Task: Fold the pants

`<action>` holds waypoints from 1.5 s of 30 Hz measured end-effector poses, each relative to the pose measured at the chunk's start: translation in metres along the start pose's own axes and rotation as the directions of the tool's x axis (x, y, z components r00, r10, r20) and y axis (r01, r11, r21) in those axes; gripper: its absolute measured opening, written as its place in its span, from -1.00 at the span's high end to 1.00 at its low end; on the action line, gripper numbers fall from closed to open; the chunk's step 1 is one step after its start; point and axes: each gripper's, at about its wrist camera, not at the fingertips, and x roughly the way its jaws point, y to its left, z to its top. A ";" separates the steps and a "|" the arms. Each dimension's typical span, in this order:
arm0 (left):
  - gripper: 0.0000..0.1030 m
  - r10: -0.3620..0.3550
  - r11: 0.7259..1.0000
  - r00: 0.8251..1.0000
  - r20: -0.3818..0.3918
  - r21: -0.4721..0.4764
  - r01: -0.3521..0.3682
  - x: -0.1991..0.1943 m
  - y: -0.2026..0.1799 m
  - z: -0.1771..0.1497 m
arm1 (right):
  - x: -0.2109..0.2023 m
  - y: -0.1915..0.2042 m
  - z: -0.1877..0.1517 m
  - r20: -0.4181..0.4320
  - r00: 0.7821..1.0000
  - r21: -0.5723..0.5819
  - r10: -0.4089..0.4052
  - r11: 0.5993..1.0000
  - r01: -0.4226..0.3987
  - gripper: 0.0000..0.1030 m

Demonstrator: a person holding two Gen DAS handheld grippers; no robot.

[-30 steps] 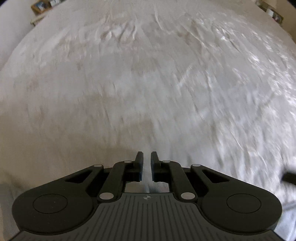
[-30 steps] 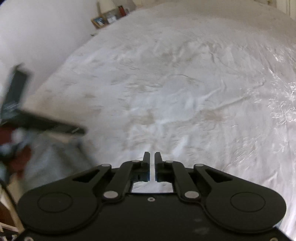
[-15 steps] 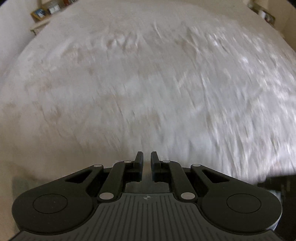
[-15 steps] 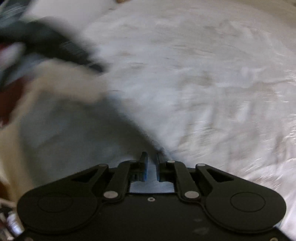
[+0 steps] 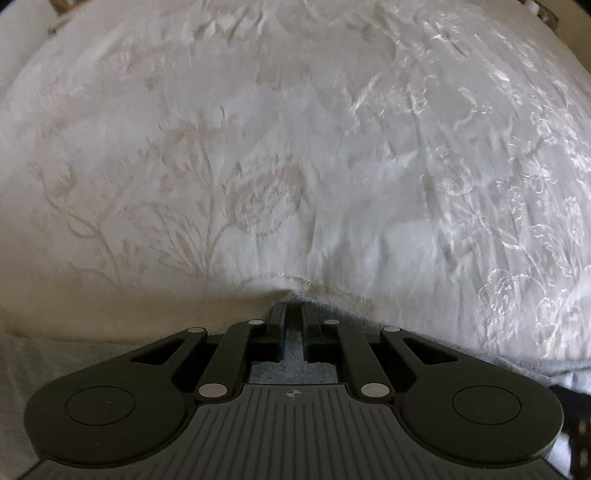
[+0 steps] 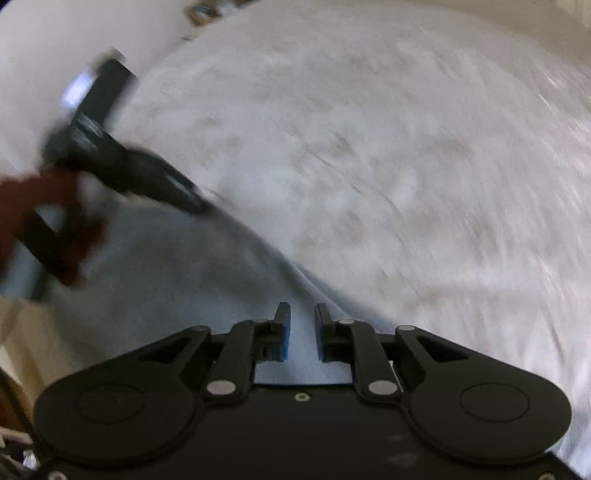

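Light grey-blue pants [image 6: 177, 280] lie at the near edge of a white embroidered bedspread [image 5: 295, 147], spreading left and toward me in the right wrist view. In the left wrist view a strip of the pants [image 5: 332, 310] shows at the fingertips. My left gripper [image 5: 293, 314] has its jaws nearly closed with grey cloth between them. My right gripper [image 6: 302, 317] is slightly open over the pants, with the cloth seen in the gap. The left gripper also shows, blurred, in the right wrist view [image 6: 192, 201], held by a hand in a dark red sleeve.
The white bedspread [image 6: 388, 166] fills the area ahead in both views. The bed's front edge and tan side [image 5: 110, 314] lie at lower left. Small items stand on a shelf [image 6: 201, 13] at the far left corner.
Both grippers dropped from above the bare bedspread to the bed's near edge, where the pants now show. The right jaws have widened a little. The left gripper swung across the right wrist view.
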 end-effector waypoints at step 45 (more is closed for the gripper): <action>0.80 -0.128 0.964 0.990 -0.053 0.230 0.137 -0.085 -0.020 -0.172 | -0.111 -0.014 -0.188 -0.079 0.945 0.491 -0.317 0.813 0.314 0.22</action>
